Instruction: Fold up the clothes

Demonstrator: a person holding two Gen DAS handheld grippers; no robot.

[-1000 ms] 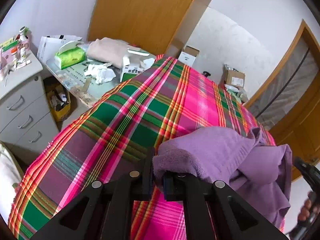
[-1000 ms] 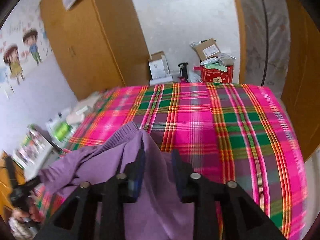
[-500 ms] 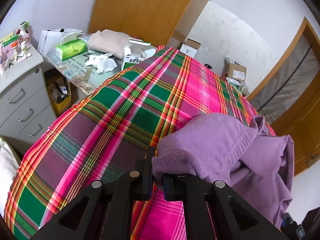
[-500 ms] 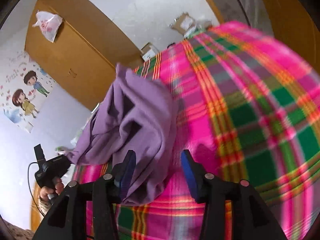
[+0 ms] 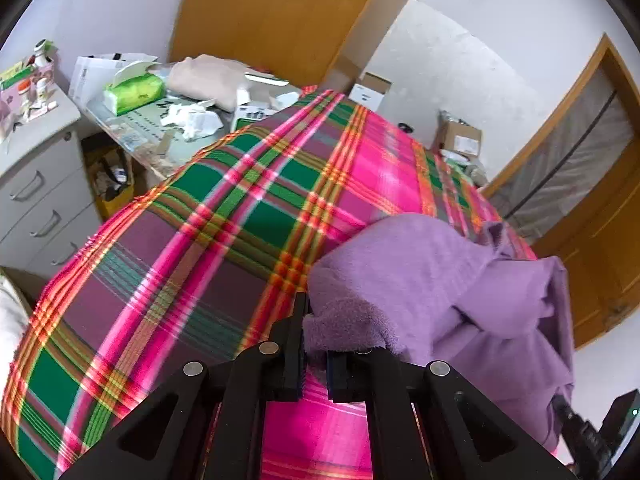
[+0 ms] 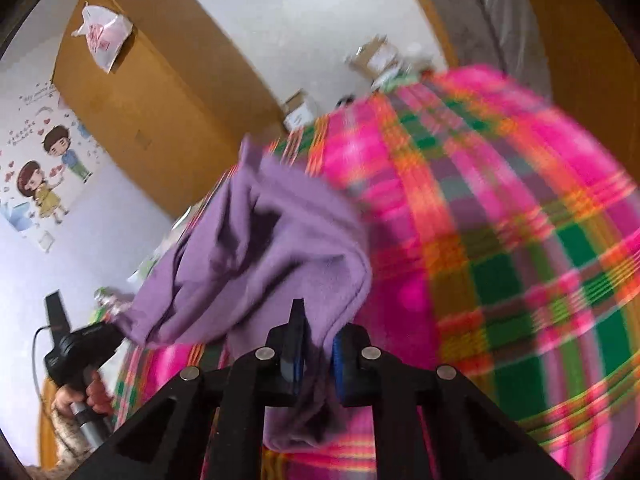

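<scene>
A purple fleece garment (image 5: 448,280) hangs bunched above the bed, which is covered by a pink, green and orange plaid blanket (image 5: 208,248). My left gripper (image 5: 314,364) is shut on a thick folded edge of the garment, low in the left wrist view. In the right wrist view the same purple garment (image 6: 260,256) droops from my right gripper (image 6: 318,360), whose jaws are closed on another edge of it. The other gripper (image 6: 80,348), held by a hand (image 6: 90,396), grips the garment's far corner at lower left. This view is motion-blurred.
Left of the bed stand a grey drawer unit (image 5: 36,184) and a cluttered low table (image 5: 168,120) with a green tissue pack. A wooden wardrobe (image 5: 272,16) and cardboard boxes (image 5: 458,136) sit behind the bed. A wooden door (image 5: 592,184) is at the right.
My right gripper was open half a second ago and has now closed on the garment's edge. The right view has swung and tilted. The left gripper keeps its hold, shifted slightly.
</scene>
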